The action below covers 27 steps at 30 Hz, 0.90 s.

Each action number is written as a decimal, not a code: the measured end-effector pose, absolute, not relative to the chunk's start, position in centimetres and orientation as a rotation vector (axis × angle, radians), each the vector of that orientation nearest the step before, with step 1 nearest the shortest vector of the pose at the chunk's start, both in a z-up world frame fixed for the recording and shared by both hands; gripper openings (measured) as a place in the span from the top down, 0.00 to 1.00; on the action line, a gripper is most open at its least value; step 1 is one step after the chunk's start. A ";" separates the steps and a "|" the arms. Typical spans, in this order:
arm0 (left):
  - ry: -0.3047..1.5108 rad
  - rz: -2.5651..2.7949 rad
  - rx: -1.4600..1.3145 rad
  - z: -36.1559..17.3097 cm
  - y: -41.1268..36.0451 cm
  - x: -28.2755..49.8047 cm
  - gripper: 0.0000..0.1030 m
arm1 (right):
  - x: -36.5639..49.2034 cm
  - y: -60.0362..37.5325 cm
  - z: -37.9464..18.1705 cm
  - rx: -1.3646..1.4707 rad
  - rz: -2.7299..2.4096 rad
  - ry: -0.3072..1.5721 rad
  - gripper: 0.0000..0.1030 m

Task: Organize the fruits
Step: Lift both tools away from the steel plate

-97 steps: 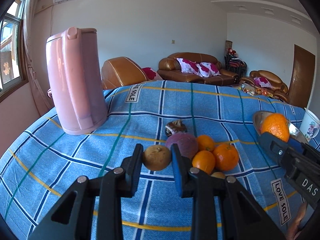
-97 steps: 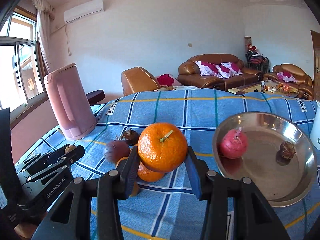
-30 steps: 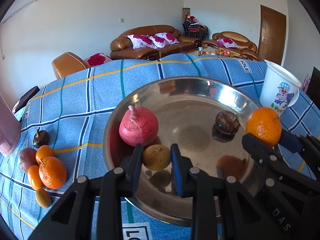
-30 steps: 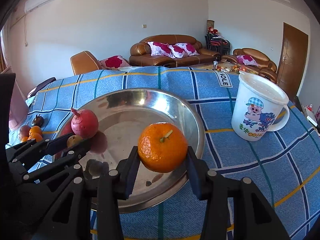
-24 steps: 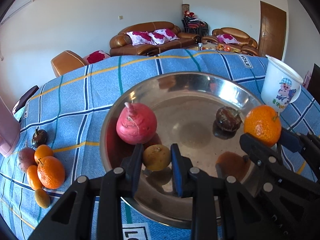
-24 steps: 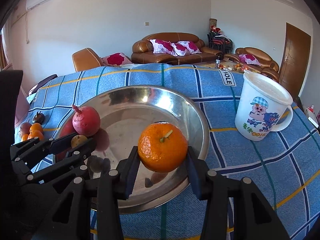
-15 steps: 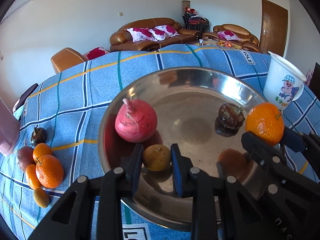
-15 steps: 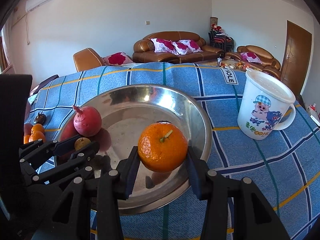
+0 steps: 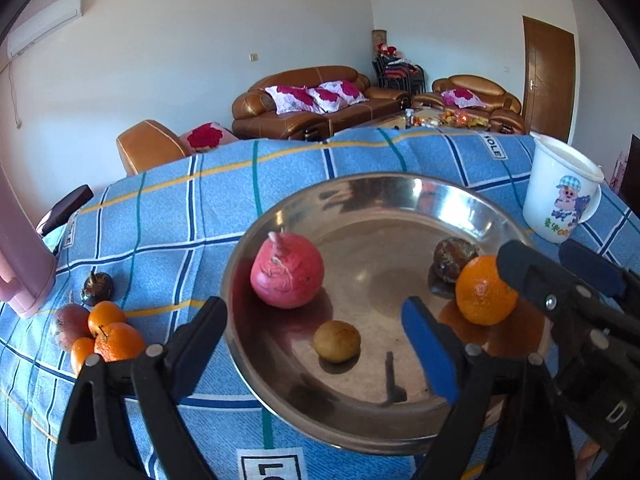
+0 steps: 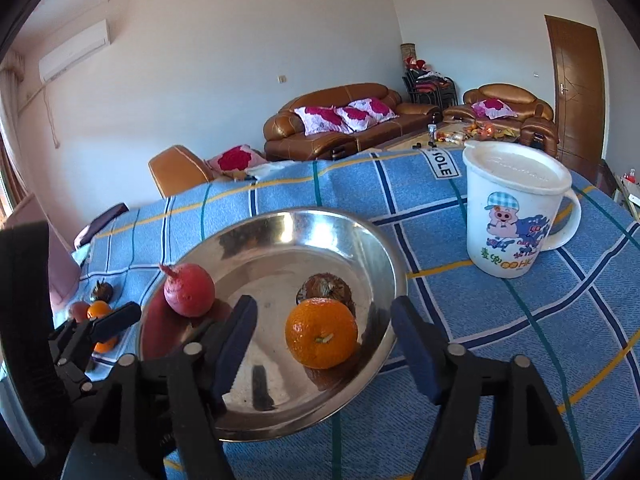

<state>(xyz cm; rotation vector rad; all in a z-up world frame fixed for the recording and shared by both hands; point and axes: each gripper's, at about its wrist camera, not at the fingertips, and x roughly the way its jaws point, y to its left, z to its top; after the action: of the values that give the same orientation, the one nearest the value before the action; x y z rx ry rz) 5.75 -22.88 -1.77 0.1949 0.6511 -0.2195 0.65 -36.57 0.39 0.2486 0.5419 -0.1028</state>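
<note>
Both jaw pairs have just sprung wide, leaving the small brown fruit (image 9: 337, 341) and orange (image 10: 321, 333) free in the steel bowl (image 9: 400, 184); leftover fruit pile (image 9: 102, 330) lies nearest the left gripper (image 9: 316, 332).

Cup: my white plastic lidded mug with a cartoon pig (image 10: 516, 220) stood on the blue checked tablecloth (image 10: 500, 320).
Kettle: a pink plastic kettle (image 9: 20, 248) stood far left.
Behind: brown leather sofa (image 9: 316, 102), brown wooden door (image 9: 550, 80).
</note>
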 end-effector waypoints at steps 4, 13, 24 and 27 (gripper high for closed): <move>0.566 -0.219 0.186 -0.8 -22.4 4.8 0.09 | -0.4 -36.7 1.5 0.239 -0.146 0.445 0.25; 0.484 -0.216 0.137 0.2 -20.6 3.8 0.02 | -2.6 -36.9 2.9 0.168 -0.275 0.244 0.25; 0.466 -0.196 0.076 0.3 -18.2 2.8 0.00 | -1.9 -34.6 2.4 0.052 -0.288 0.274 0.25; 0.461 -0.197 0.043 0.3 -17.2 2.7 0.00 | -2.0 -34.6 2.4 0.060 -0.300 0.280 0.25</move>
<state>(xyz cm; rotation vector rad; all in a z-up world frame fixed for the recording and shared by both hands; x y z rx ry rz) 2.66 -17.18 0.34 0.0428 0.4607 -0.1970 -2.02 -34.59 2.39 0.0601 0.2800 -0.2998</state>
